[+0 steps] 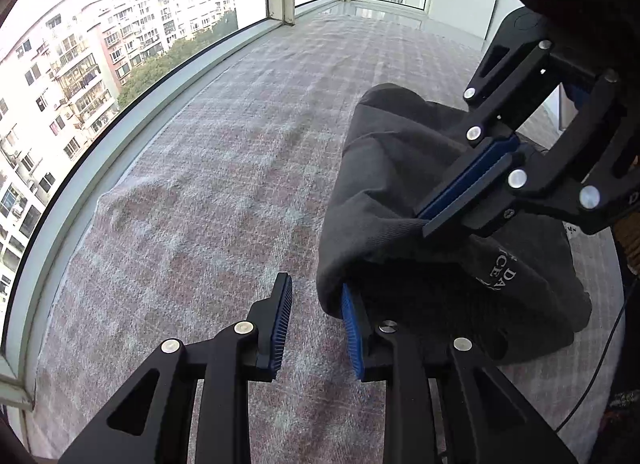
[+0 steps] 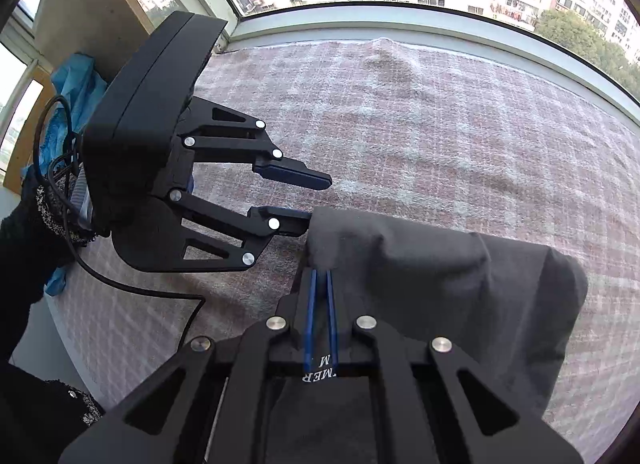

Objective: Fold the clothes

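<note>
Window-side tabletop (image 1: 224,168) under a pink-grey checked cloth, apartment blocks behind the glass. We have one dark grey garment (image 2: 440,284) with white lettering, bunched near the right end of the cloth, part of it lifted.

Right tongs (image 2: 320,304): clenched on a fold of the garment, fabric pinched between the blue pads; seen side-on from the left wrist at (image 1: 460,192). Left tongs (image 1: 316,324): released, with a clear gap between the pads and bare cloth showing through it. One pad (image 1: 352,328) sits against the garment's hanging edge and the other stands free. From the right wrist, the same tongs (image 2: 316,200) have the lower finger touching the fabric edge and the upper one clear of it.

Step in hand, as we read it: regrip with the left for the next fold.
- Slide the left tongs further onto the hem so both pads straddle one layer, then close.
- Keep the right grip firm and still until the left has closed, or the bunch will sag.
- Grab away from the right tongs, so the edge can be pulled taut.

Hard to make out: garment type, layer count, where sleeves or hem run. Lettering is cut off by fingers and folds. The garment's near side is hidden under both rigs.
</note>
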Motion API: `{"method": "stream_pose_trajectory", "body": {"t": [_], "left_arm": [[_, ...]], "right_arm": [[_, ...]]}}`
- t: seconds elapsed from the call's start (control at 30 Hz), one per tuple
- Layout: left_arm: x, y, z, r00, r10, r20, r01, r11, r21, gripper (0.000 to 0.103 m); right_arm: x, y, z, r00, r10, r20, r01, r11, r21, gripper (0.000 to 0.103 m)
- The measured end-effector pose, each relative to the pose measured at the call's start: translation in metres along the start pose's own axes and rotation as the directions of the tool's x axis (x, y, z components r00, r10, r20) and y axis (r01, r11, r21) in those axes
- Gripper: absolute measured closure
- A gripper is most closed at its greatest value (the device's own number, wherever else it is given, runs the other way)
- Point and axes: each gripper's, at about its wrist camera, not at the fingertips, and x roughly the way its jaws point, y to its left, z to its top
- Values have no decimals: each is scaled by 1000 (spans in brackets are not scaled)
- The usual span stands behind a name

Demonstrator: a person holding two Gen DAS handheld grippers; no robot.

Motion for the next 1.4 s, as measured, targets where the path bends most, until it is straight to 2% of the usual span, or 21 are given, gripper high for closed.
{"method": "stream_pose_trajectory", "body": {"t": [0.07, 0.13, 0.2, 0.27, 0.33, 0.43, 0.53, 0.63, 0.7, 0.73, 0.77, 0.83, 0.9, 0.97, 1.03, 1.13, 1.2, 1.27, 1.33, 1.4], "left_arm": [[5, 18, -3, 999, -48, -10, 47, 994, -97, 77], [8, 32, -7, 996, -90, -10, 87, 981, -176, 75], [8, 35, -11, 995, -94, -9, 91, 979, -182, 72], [6, 37, -13, 996, -90, -18, 86, 979, -183, 69], [-2, 32, -15, 999, -36, -35, 30, 989, -143, 69], [-20, 36, -22, 998, 39, -52, -45, 992, -116, 73], [-40, 39, -15, 1000, 9, 11, -7, 984, -178, 73], [-42, 20, 4, 992, -98, 83, 109, 983, -144, 73], [-24, 7, 8, 990, -134, 55, 139, 984, -115, 71], [-7, 3, 7, 995, -104, -2, 103, 990, -98, 71], [4, 0, 4, 996, -80, -38, 76, 994, -84, 72], [4, 1, -3, 998, -51, -45, 47, 996, -81, 69], [-6, 3, 6, 997, -4, -73, -4, 994, -108, 77], [-25, -15, 24, 999, 32, -30, -34, 998, -53, 77], [-35, -49, 48, 999, 28, 17, -28, 999, 46, 77], [-27, -107, 84, 995, -91, 33, 85, 984, 155, 77], [-11, -141, 103, 987, -159, 24, 151, 967, 206, 76], [8, -169, 113, 982, -189, 7, 182, 953, 242, 76], [32, -190, 112, 981, -188, -55, 196, 939, 282, 77], [54, -204, 97, 982, -133, -136, 172, 925, 339, 77]], "right_arm": [[19, -1, -2, 996, 83, -25, -82, 996, 35, 98], [40, 0, -6, 980, 184, -68, -180, 981, 70, 98], [46, 2, -13, 968, 232, -94, -225, 971, 80, 98], [25, 0, -23, 967, 251, -45, -249, 967, 56, 98], [-9, -14, -33, 977, 206, 61, -210, 976, 62, 98], [-22, -36, -44, 993, 20, 119, -33, 994, 106, 98], [7, -44, -53, 996, 56, 64, -65, 987, 146, 97], [18, -42, -66, 988, 144, 57, -152, 975, 163, 95], [0, -52, -76, 978, 184, 95, -199, 962, 186, 95], [-14, -60, -82, 973, 199, 121, -220, 955, 198, 95], [-29, -70, -86, 970, 191, 149, -220, 952, 212, 95], [-64, -104, -94, 972, 93, 214, -146, 959, 245, 95], [-87, -144, -96, 970, 10, 245, -85, 951, 296, 95], [-91, -183, -92, 971, -56, 231, -26, 941, 337, 95], [-83, -214, -86, 979, -43, 201, -29, 940, 341, 96], [-64, -236, -75, 987, -14, 161, -40, 943, 329, 96], [-51, -241, -68, 990, 24, 140, -65, 951, 301, 96], [-38, -242, -61, 991, 69, 118, -98, 960, 263, 96], [-31, -233, -55, 988, 115, 103, -134, 971, 199, 96], [-27, -226, -50, 982, 163, 99, -176, 974, 140, 96]]}}
